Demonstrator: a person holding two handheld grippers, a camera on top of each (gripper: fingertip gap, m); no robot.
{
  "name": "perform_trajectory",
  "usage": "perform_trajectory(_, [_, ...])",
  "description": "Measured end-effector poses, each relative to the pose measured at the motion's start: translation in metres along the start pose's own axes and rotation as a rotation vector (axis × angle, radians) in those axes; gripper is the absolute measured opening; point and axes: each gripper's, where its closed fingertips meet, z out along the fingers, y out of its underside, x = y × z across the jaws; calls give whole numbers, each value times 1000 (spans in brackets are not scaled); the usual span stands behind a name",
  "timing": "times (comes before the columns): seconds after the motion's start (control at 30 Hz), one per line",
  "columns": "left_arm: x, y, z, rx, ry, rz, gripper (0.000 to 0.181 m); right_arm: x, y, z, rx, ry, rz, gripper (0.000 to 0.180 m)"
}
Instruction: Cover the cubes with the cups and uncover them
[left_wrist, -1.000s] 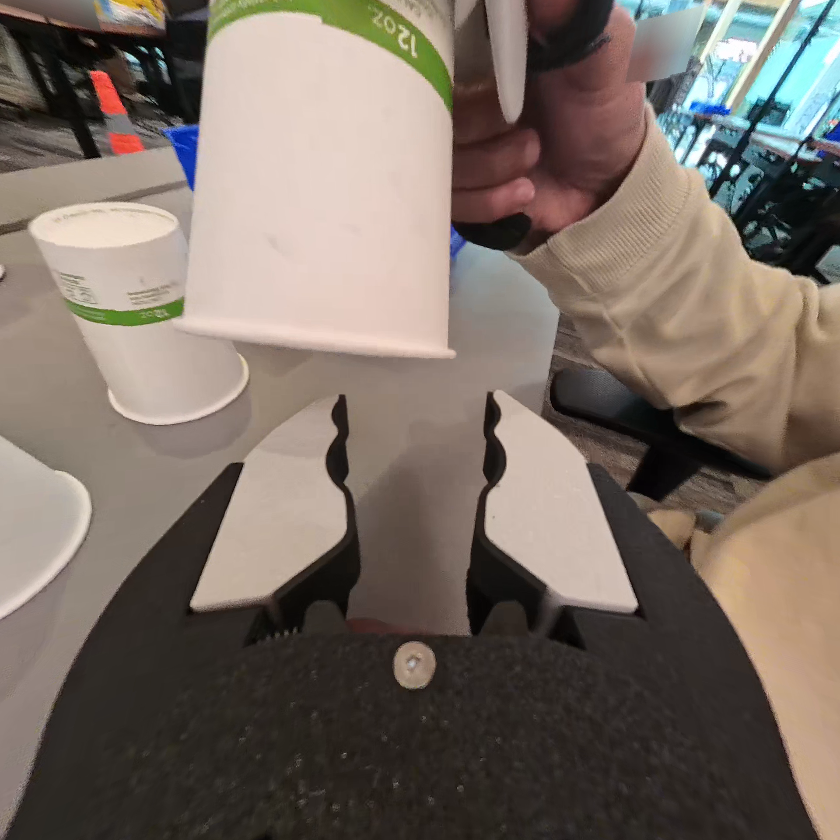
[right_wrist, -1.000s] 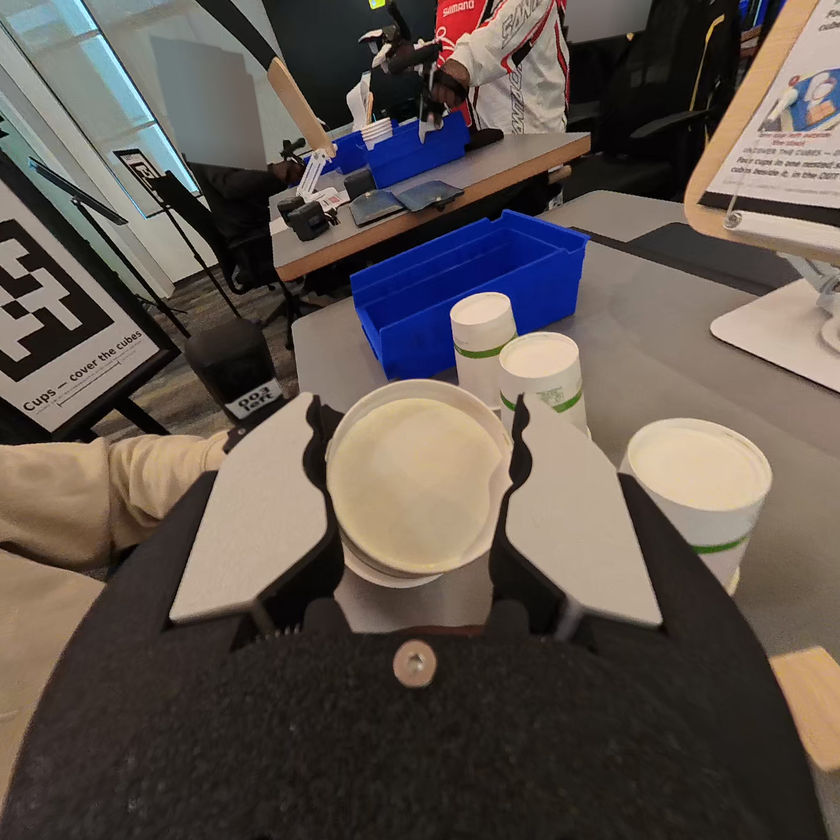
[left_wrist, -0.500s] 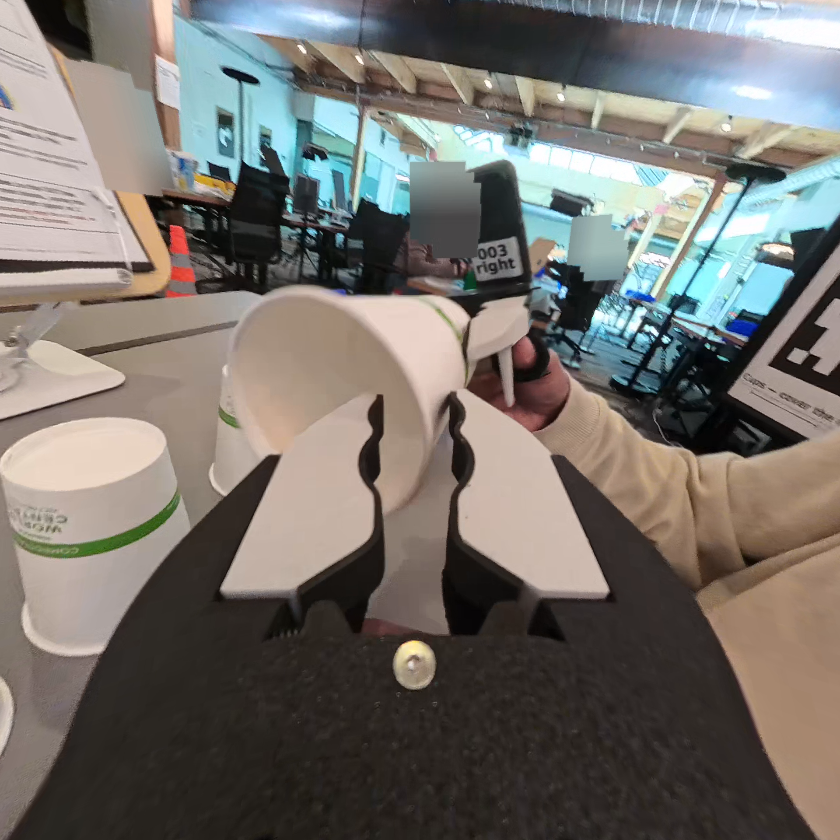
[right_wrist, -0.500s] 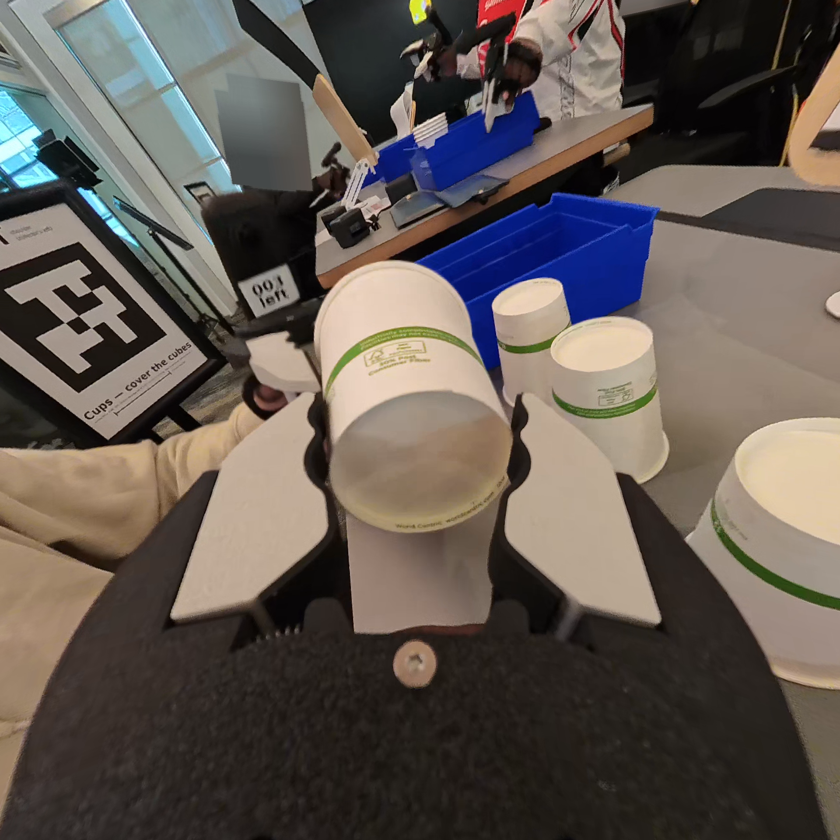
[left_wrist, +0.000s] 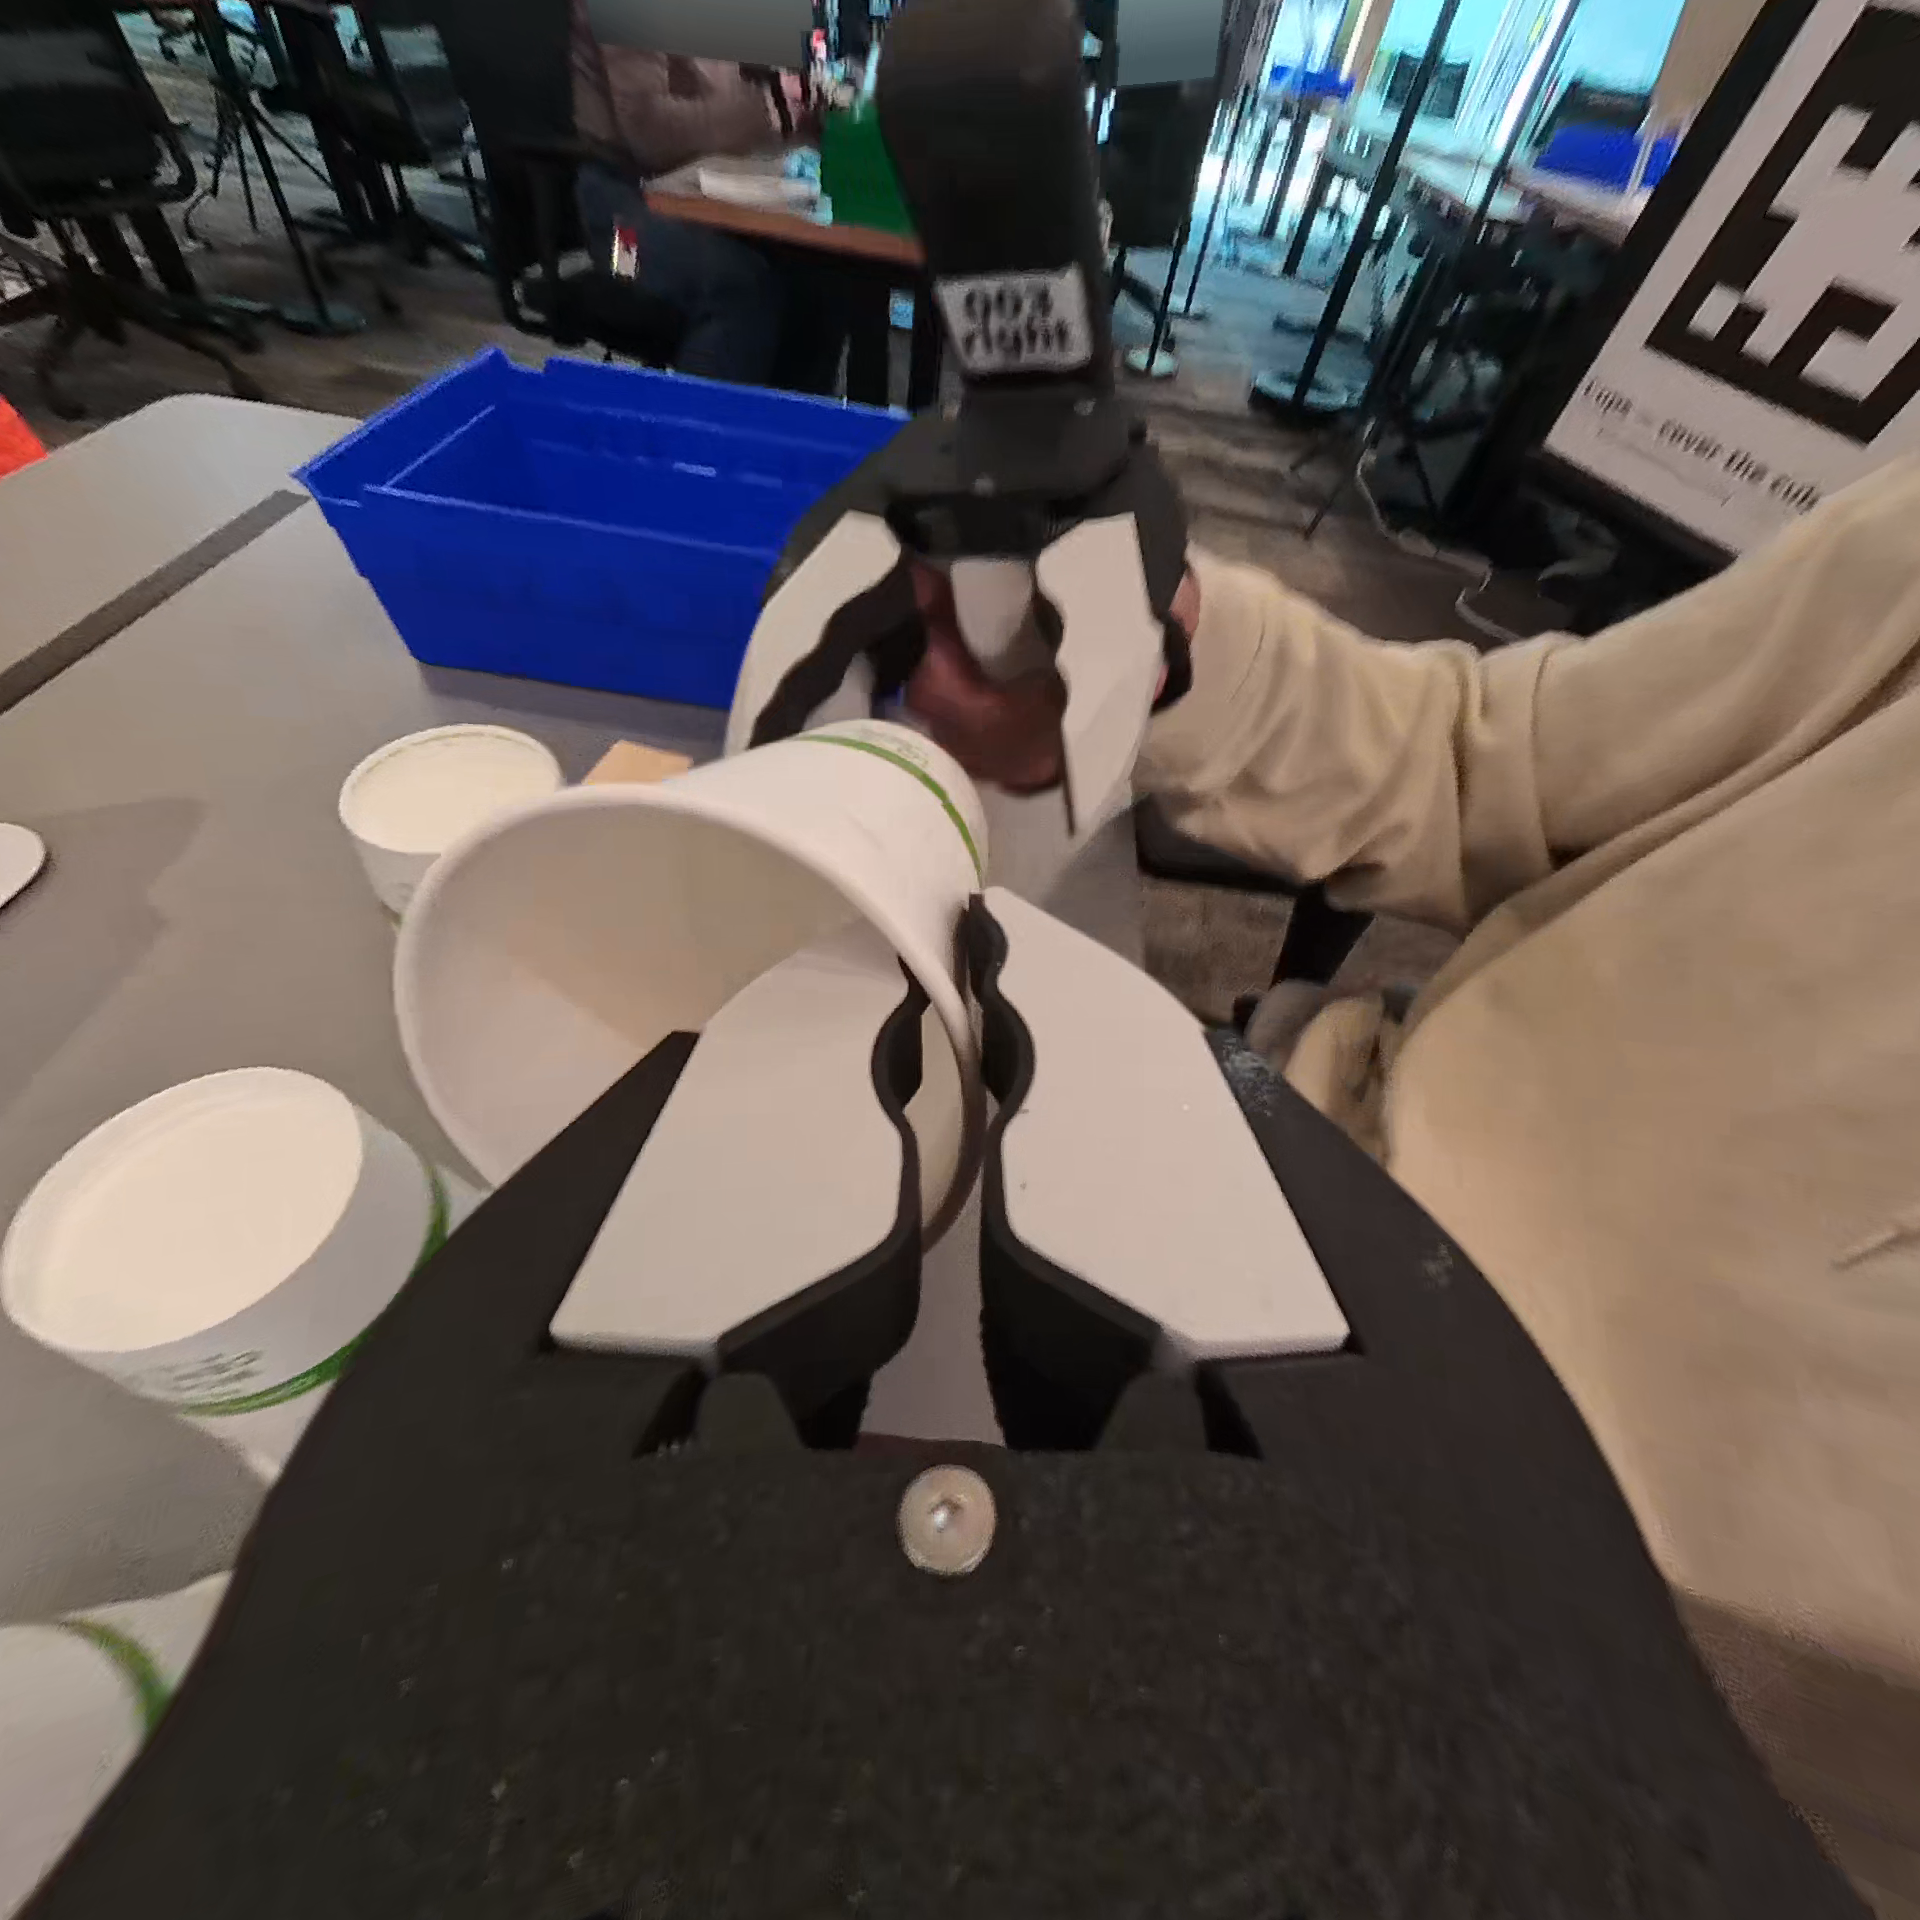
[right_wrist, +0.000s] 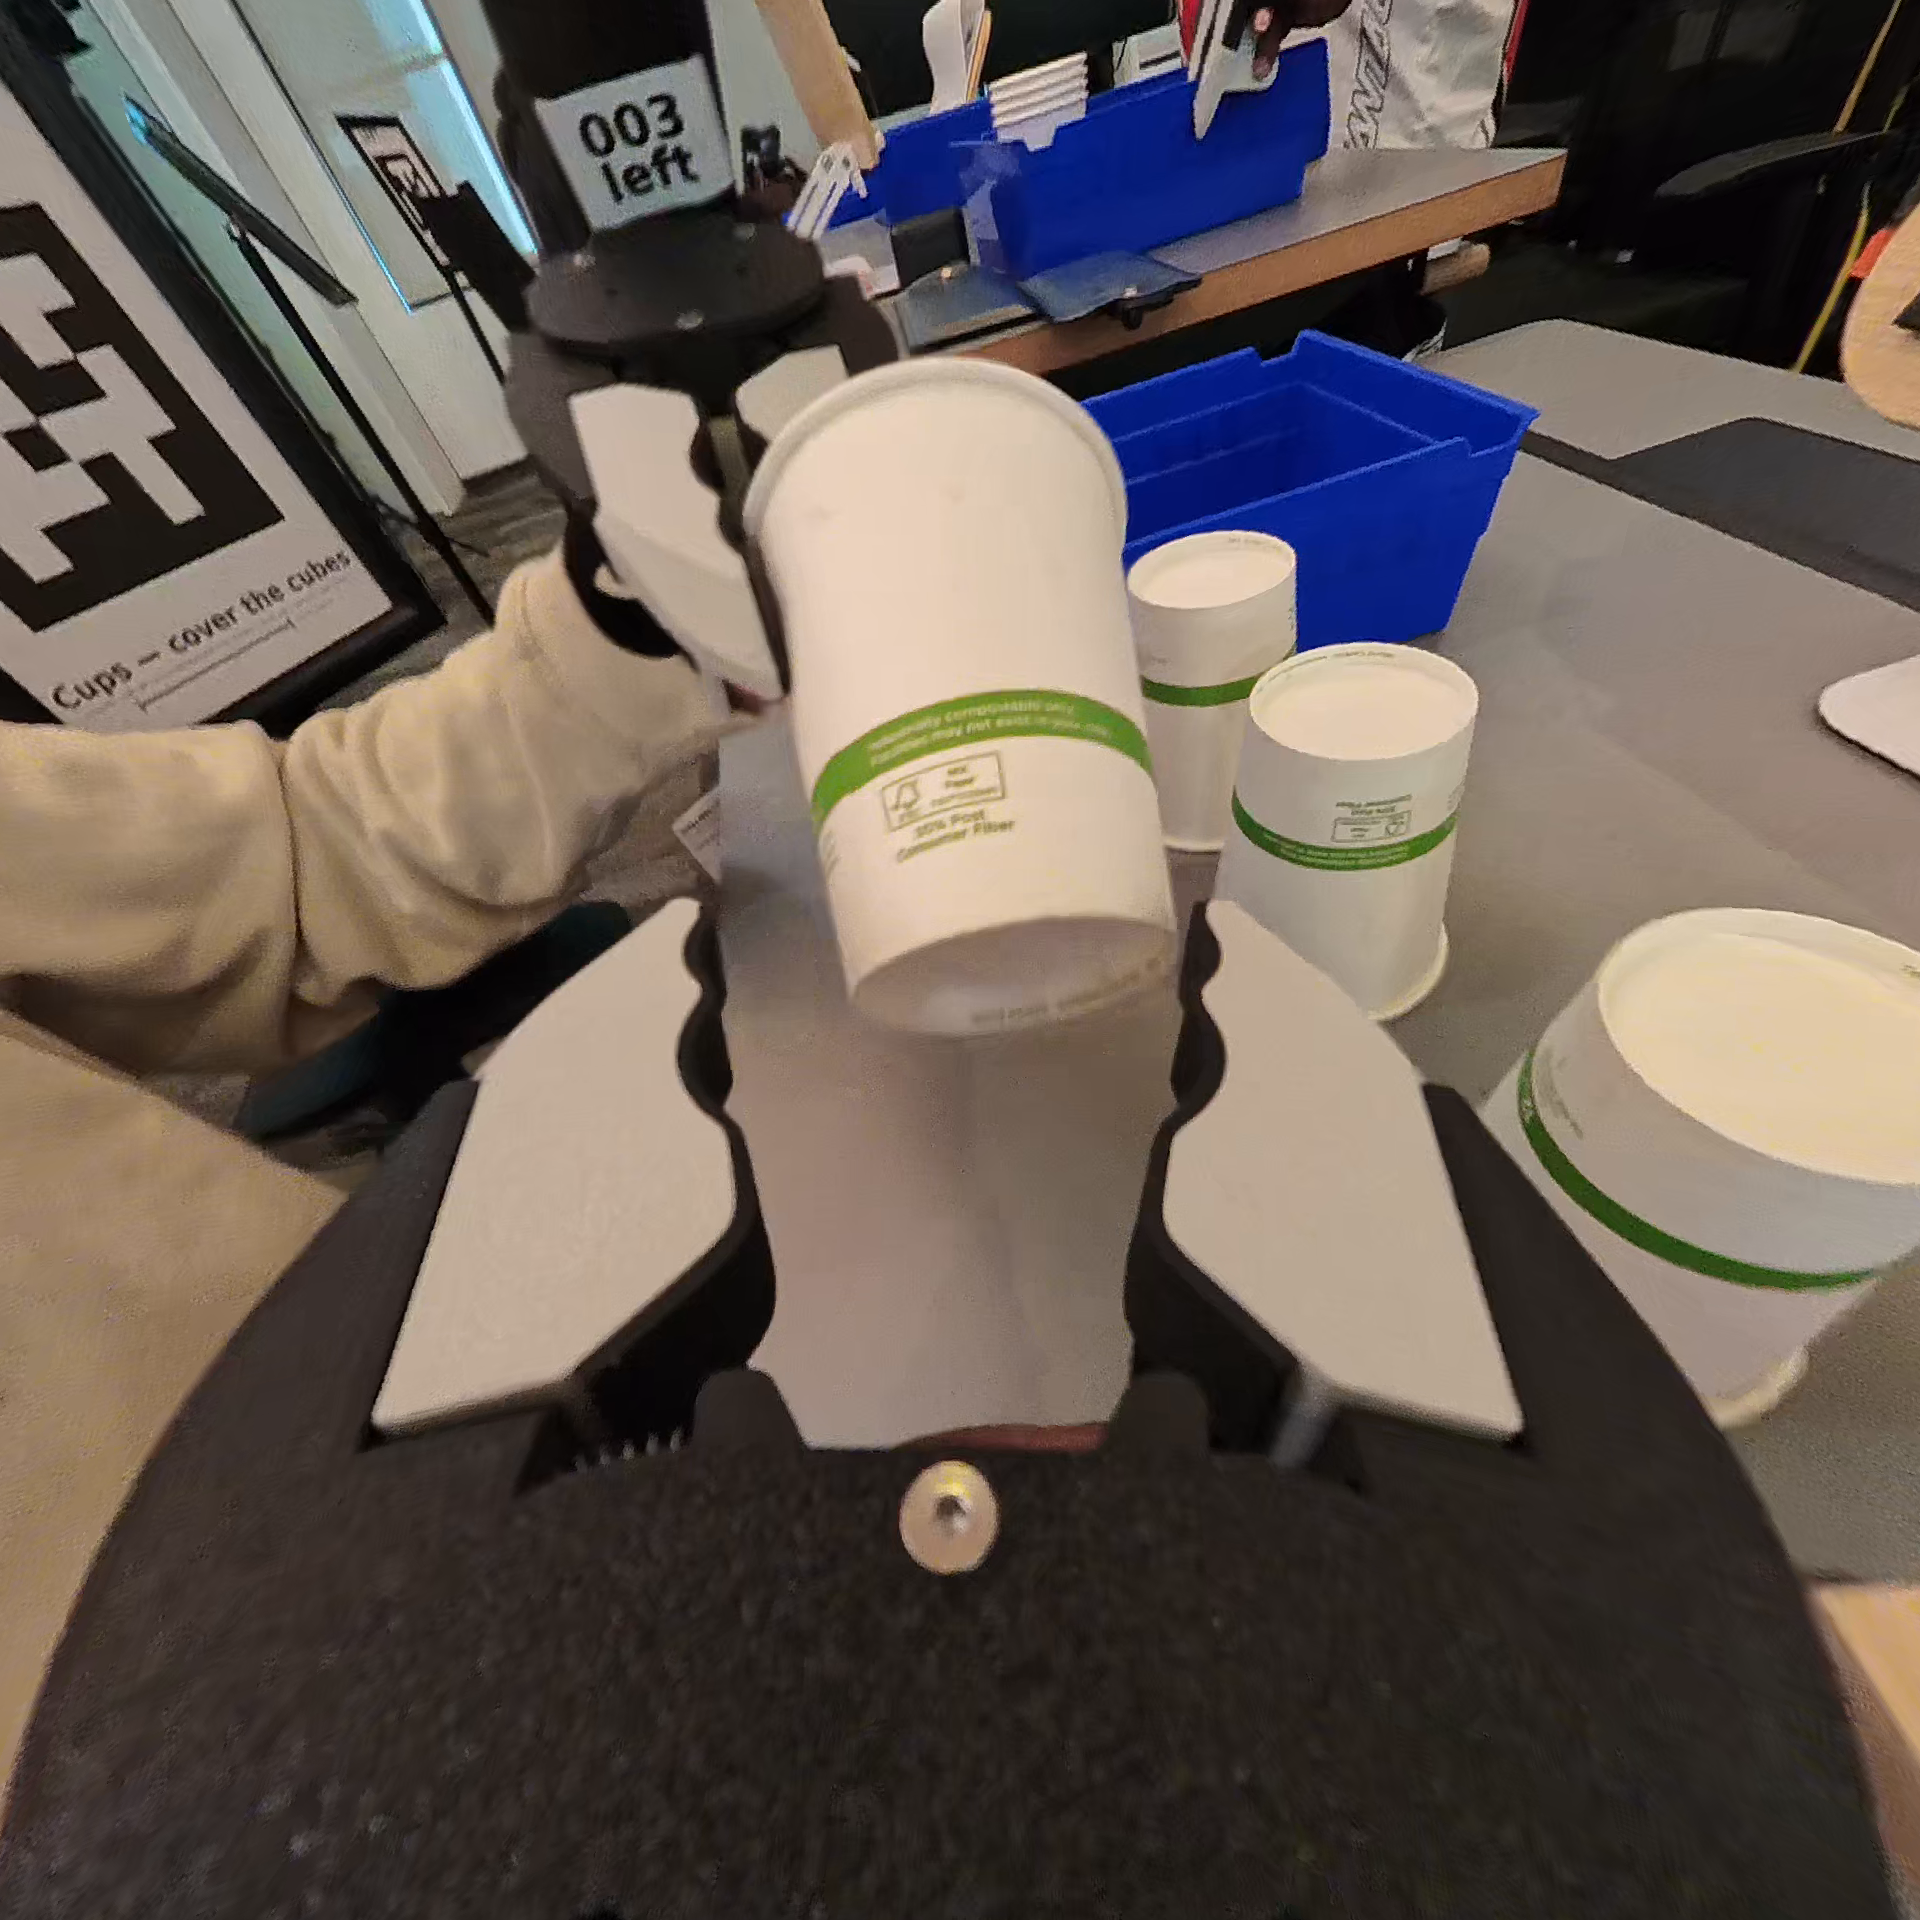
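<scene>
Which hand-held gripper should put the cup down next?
Left. The left hand-held gripper already pinches the paper cup's rim, while the right hand-held gripper is open, holding nothing.

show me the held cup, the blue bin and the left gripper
held cup (right_wrist: 966, 665), right wrist view, on its side wall
blue bin (left_wrist: 582, 582), left wrist view, on its front wall
left gripper (left_wrist: 961, 935), left wrist view, between its fingertips at the cup rim

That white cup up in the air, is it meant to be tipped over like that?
It does look odd: the cup hangs tilted, pinched by its rim in the left tongs, while the other cups stand upside down on the table. Nothing spilled or crushed.
</scene>
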Motion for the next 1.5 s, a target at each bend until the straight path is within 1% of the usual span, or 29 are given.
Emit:
perform_trajectory(0.03, [-2,5,-3,-42,0,21,5,0,2,-8,-16,5,-14,86])
perform_trajectory(0.17, [-7,22,-24,-194,13,104,5,-2,18,-46,-128,-23,-25,91])
perform_trajectory(0.27, [4,32,-32,-304,108,187,5,-8,13,-58,-78,-98,40,91])
perform_trajectory(0.37, [17,29,-27,-379,187,321,5,-19,7,-50,-15,-238,133,92])
perform_trajectory(0.47, [31,20,-14,-421,269,433,5,-24,15,-31,-40,-337,244,95])
perform_trajectory(0.53, [40,17,-4,-463,323,486,5,-25,20,-18,-54,-371,285,95])
perform_trajectory(0.67, [50,16,15,-551,400,554,5,-47,16,-7,-33,-535,328,96])
perform_trajectory(0.8, [63,12,30,-554,491,594,5,-59,21,4,-66,-573,292,100])
perform_trajectory(0.87, [63,13,37,-568,505,603,5,-67,20,3,-59,-626,284,90])
perform_trajectory(0.97, [63,17,39,-586,525,577,7,-65,26,3,-75,-619,285,88])
perform_trajectory(1.0, [59,17,40,-589,495,561,9,-59,26,4,-67,-591,293,88])
perform_trajectory(1.03, [51,15,43,-585,435,534,15,-54,26,5,-63,-565,303,88])
perform_trajectory(1.1, [33,9,44,-557,293,477,37,-40,25,4,-39,-495,322,88])
perform_trajectory(1.13, [25,4,43,-505,225,439,48,-32,26,2,-30,-450,328,88])
perform_trajectory(1.17, [17,-2,40,-438,151,394,55,-23,25,0,-13,-406,328,88])
perform_trajectory(1.23, [3,-15,31,-255,4,286,73,-8,21,-7,43,-326,335,87])
perform_trajectory(1.3, [-12,-26,19,-5,-146,116,70,9,19,-13,84,-206,320,88])
perform_trajectory(1.33, [-21,-24,12,105,-217,1,70,17,19,-18,109,-129,301,88])
perform_trajectory(1.37, [-32,-13,6,179,-312,-120,74,25,18,-24,142,-42,276,88])
perform_trajectory(1.4, [-44,5,-1,224,-416,-231,75,30,17,-31,179,45,247,88])
perform_trajectory(1.43, [-48,25,-5,238,-487,-302,71,34,17,-40,208,139,211,88])
perform_trajectory(1.5, [-46,66,-12,210,-610,-381,67,47,29,-60,205,375,127,88])
